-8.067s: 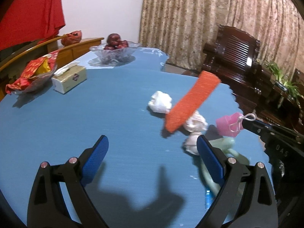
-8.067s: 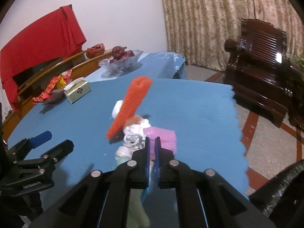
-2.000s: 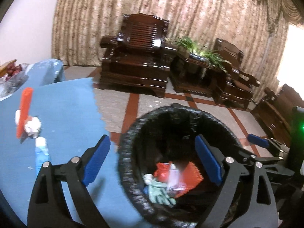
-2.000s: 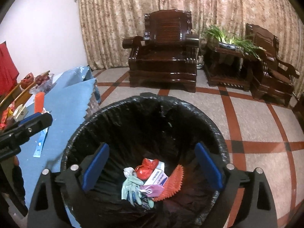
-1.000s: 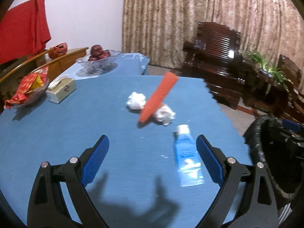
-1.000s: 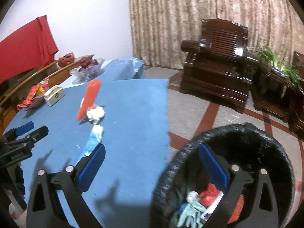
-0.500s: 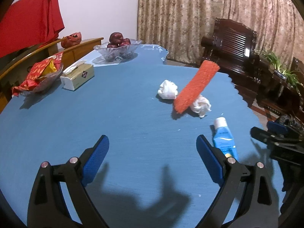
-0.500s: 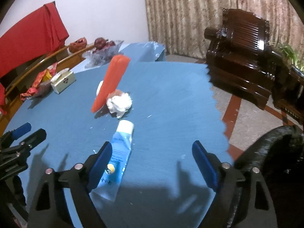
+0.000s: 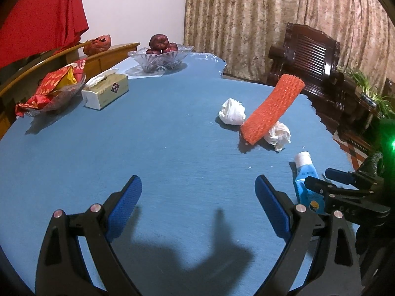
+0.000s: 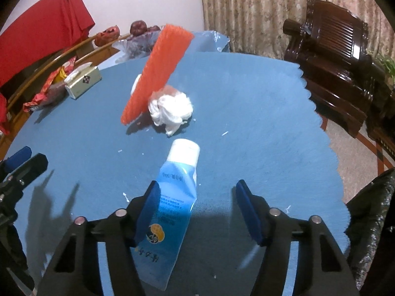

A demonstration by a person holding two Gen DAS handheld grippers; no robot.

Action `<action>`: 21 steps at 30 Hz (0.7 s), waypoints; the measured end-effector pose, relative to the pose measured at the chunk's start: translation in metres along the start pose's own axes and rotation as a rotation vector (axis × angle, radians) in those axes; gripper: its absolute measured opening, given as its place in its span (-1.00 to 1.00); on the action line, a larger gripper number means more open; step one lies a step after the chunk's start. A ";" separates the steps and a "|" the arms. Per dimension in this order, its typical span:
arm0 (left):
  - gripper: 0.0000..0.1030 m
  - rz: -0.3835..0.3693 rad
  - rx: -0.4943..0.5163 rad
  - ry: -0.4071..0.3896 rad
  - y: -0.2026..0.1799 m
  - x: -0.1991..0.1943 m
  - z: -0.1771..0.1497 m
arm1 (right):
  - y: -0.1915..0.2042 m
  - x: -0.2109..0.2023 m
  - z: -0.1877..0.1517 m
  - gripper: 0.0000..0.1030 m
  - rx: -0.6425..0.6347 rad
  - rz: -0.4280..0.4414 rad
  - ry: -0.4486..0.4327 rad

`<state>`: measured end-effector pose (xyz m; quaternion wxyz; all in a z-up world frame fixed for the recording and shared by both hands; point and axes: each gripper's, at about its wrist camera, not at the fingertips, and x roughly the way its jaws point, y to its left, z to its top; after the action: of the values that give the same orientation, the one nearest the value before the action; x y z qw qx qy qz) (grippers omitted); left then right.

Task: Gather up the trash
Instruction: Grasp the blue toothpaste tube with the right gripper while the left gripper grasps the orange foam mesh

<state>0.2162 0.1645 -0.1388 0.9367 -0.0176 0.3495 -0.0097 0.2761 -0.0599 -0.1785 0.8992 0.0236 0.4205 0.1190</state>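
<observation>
A blue tube with a white cap (image 10: 176,187) lies on the blue table. My right gripper (image 10: 197,209) is open and low over the tube, whose lower body lies between the jaws, near the left one. In the left wrist view the tube (image 9: 305,175) lies at the right with the right gripper (image 9: 330,180) over it. An orange foam net (image 9: 272,108) leans on a crumpled white tissue (image 9: 277,134); a second tissue (image 9: 232,112) lies behind. My left gripper (image 9: 197,207) is open and empty over bare table.
A tissue box (image 9: 106,91), a dish of red wrappers (image 9: 51,88) and a glass bowl of fruit (image 9: 160,54) stand at the far left. The black bin bag (image 10: 370,212) is off the table's right edge. Dark wooden chairs (image 9: 311,54) stand beyond.
Both grippers have come back from the bin to the table. My right gripper has moved forward and down over the blue tube. The left gripper has come closer to the trash pile.
</observation>
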 end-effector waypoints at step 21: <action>0.75 0.007 -0.023 0.003 0.005 0.002 -0.001 | 0.022 -0.009 0.014 -0.71 -0.026 0.101 -0.019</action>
<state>0.2173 0.1697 -0.1409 0.9360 -0.0271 0.3510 -0.0025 0.2773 -0.0397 -0.1598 0.8962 0.0344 0.4085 0.1696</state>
